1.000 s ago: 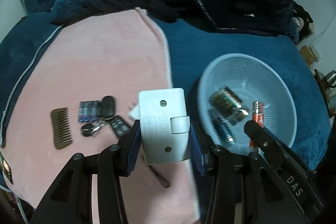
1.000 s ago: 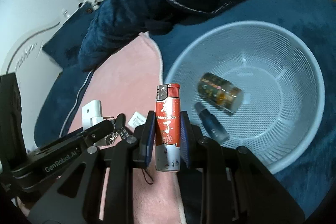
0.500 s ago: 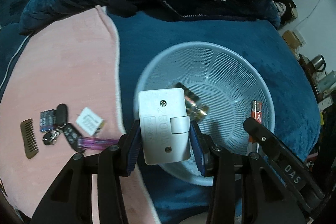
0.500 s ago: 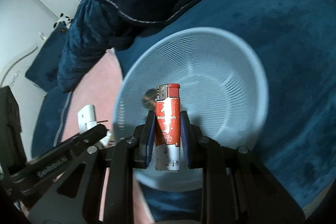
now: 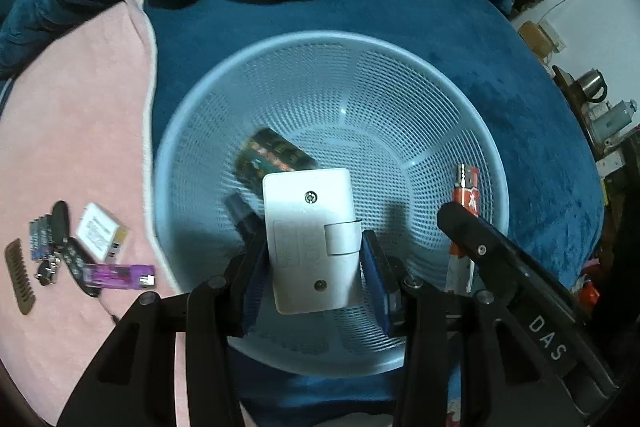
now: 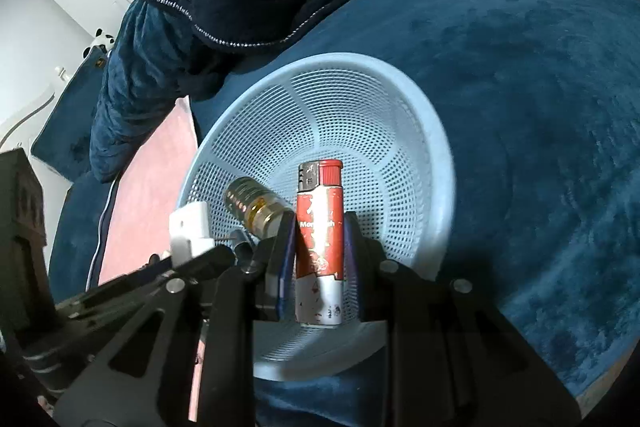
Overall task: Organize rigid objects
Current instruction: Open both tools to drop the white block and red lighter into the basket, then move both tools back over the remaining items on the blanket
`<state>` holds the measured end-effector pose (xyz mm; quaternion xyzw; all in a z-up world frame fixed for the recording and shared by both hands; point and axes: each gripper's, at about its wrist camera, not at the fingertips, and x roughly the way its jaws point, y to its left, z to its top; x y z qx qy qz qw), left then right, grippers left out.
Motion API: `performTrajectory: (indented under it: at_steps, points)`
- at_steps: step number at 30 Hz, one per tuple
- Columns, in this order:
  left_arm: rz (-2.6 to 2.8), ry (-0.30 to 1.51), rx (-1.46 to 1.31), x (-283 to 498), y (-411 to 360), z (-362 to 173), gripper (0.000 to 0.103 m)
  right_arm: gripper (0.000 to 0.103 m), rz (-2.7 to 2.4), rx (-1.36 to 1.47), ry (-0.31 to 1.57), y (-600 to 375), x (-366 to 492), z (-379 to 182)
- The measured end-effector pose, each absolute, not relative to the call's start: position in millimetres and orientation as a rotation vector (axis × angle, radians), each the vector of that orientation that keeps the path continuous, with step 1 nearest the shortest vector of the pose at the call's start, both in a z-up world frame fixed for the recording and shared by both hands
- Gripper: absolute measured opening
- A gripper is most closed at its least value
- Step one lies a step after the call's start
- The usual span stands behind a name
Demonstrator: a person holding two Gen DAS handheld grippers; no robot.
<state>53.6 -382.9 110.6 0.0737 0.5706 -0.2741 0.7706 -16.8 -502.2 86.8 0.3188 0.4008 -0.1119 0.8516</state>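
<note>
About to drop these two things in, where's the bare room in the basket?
The far and right mesh of the basket is bare. The near-left is crowded with the patterned jar and dark tube, under the white box.

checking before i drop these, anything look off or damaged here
Nothing is spilled or askew. Only the red lighter, held in the right gripper over the blue basket, looks worn: its white lower half is scuffed.

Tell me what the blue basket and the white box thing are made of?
The basket looks like light blue moulded plastic: smooth solid rim, walls full of tiny holes, slightly shiny. The white adapter in the left gripper seems to be hard matte plastic, with two metal screws in its face. That's my guess from the look.
</note>
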Motion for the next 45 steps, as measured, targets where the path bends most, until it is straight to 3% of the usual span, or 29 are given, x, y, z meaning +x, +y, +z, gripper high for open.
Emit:
performTrajectory:
  at_steps: [12, 13, 15, 17, 20, 23, 27, 29, 31, 45]
  points:
    - [-0.632, 1.272, 0.139, 51.6, -388.4, 101.8, 0.047, 0.025, -0.259, 0.652, 0.826, -507.3, -19.1, 90.0]
    - [-0.638, 1.274, 0.136, 51.4, -388.2, 102.4, 0.048, 0.026, -0.261, 0.651, 0.827, -507.6, -17.5, 90.1]
    - [-0.630, 1.274, 0.142, 50.7, -387.7, 103.6, 0.064, 0.026, -0.283, 0.647, 0.832, -509.5, -17.6, 92.0]
    - [-0.625, 1.265, 0.146, 48.8, -385.7, 105.6, 0.079, 0.037, -0.287, 0.658, 0.820, -512.1, -20.2, 94.5]
    - [-0.610, 1.235, 0.148, 46.7, -380.4, 111.2, 0.087, 0.058, -0.285, 0.662, 0.802, -514.1, -22.9, 97.2]
    - [-0.570, 1.187, 0.185, 43.4, -374.0, 117.7, 0.098, 0.069, -0.271, 0.665, 0.798, -512.4, -23.1, 98.6]
    - [-0.517, 1.153, 0.199, 43.6, -362.8, 124.9, 0.099, 0.082, -0.263, 0.636, 0.812, -504.9, -21.2, 103.2]
    - [-0.499, 1.152, 0.198, 45.5, -355.8, 126.8, 0.099, 0.095, -0.280, 0.605, 0.823, -498.9, -20.2, 106.8]
    - [-0.479, 1.153, 0.191, 46.7, -348.7, 127.7, 0.099, 0.099, -0.298, 0.563, 0.829, -492.3, -20.9, 110.8]
    - [-0.357, 1.153, 0.183, 45.8, -296.2, 129.0, 0.099, 0.103, -0.269, 0.462, 0.908, -453.3, -14.8, 112.0]
